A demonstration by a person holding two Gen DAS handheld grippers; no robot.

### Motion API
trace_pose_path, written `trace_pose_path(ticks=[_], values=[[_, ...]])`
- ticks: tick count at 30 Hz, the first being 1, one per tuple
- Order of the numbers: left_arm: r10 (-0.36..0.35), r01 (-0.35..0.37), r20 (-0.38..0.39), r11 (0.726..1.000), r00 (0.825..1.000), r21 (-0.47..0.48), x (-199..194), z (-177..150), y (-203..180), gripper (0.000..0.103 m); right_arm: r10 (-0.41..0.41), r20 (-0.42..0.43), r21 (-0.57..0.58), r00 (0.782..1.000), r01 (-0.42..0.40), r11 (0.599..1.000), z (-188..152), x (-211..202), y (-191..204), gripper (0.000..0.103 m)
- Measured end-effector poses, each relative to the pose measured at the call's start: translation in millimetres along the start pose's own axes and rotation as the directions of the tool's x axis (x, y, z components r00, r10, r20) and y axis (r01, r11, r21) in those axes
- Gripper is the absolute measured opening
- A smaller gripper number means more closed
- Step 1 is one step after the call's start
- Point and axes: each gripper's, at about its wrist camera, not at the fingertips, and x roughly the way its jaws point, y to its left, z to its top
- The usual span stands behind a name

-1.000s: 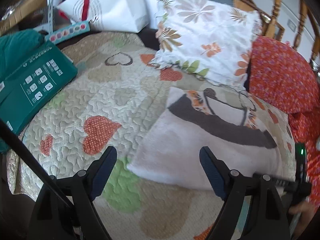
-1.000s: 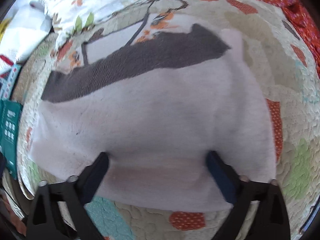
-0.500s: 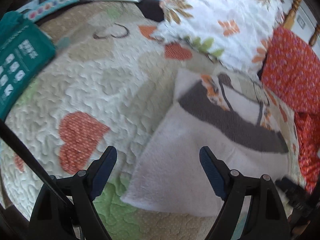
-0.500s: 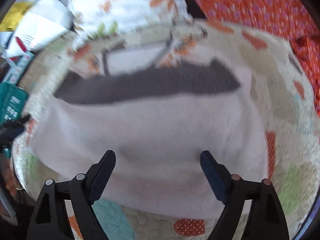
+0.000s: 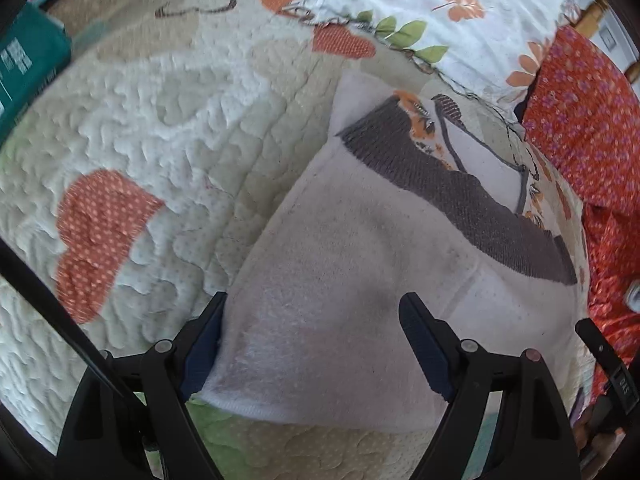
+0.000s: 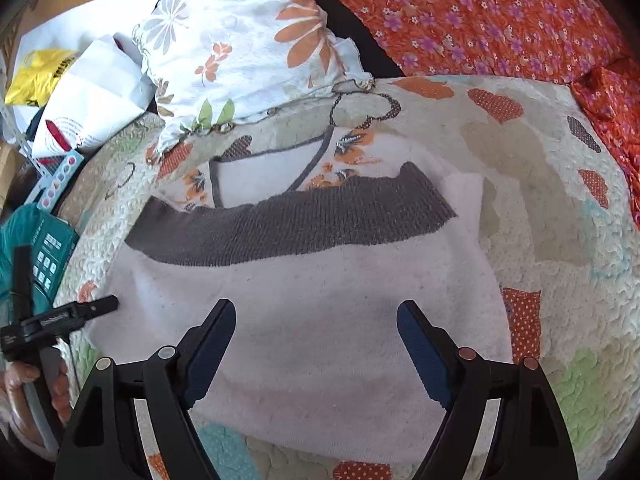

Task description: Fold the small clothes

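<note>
the white knit garment point(image 6: 304, 300) with a dark grey ribbed band point(image 6: 296, 224) lies flat on the heart-patterned quilt point(image 5: 168, 120) covering the bed. the left tool point(image 5: 312, 332) hangs over the garment's left edge, spread wide, its left finger point(image 5: 204, 340) right at that edge. the right tool point(image 6: 316, 336) is also spread wide above the garment's near half, gripping nothing. a floral pillow point(image 6: 248, 48) sits at 11 o'clock in the right wrist view, orange flowered fabric point(image 6: 500, 20) at 1 o'clock, a teal box point(image 6: 44, 252) at 9 o'clock.
</note>
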Motion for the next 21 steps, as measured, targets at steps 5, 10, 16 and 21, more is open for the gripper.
trace_pose_path(ticks=[5,10,16,21], values=[[-0.04,0.04,-0.006,0.999,0.999,-0.024,3,5,3,0.084,0.011,0.009,0.02,1.0,-0.012,1.0,2,-4,-6,0.087],[-0.036,0.036,-0.002,0.999,0.999,-0.013,1,6,4,0.078,0.018,0.004,0.045,1.0,-0.018,0.999,3,-1,-11,0.087],[-0.034,0.034,-0.002,0.999,0.999,0.018,1,3,2,0.065,0.006,0.028,0.044,1.0,-0.007,0.999,5,-6,-12,0.087],[-0.045,0.045,0.005,0.999,0.999,0.023,0,0,-6,0.017,-0.028,0.067,0.064,0.997,0.024,0.998,10,-16,-21,0.087]])
